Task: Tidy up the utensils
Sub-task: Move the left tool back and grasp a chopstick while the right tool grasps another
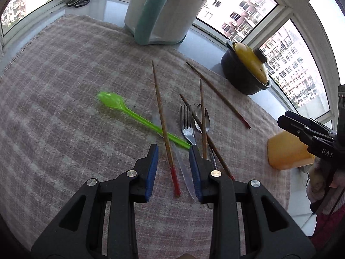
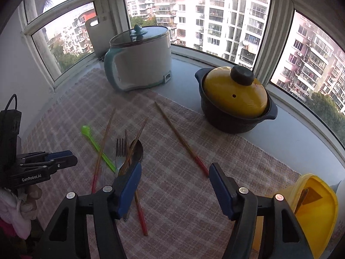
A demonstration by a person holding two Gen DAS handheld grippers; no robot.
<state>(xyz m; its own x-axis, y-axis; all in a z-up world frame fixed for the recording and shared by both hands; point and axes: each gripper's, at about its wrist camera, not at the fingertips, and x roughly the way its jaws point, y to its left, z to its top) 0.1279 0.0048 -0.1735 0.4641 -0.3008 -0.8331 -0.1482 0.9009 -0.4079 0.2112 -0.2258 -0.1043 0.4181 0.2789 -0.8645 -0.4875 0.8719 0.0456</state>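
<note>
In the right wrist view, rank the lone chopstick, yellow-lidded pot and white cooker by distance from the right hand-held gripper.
1. Lone chopstick, between the fingers.
2. Yellow-lidded pot, ahead right.
3. White cooker, far left by the window.

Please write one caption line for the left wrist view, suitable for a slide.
Left gripper, jaws open, above a red-tipped chopstick amid green spoon, fork and other utensils on a checked cloth.

Both wrist views angled down, near, sharing utensil pile (image 1: 194,129)

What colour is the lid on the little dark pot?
Yellow, with a dark knob. The pot lid shows best in the right wrist view.
</note>
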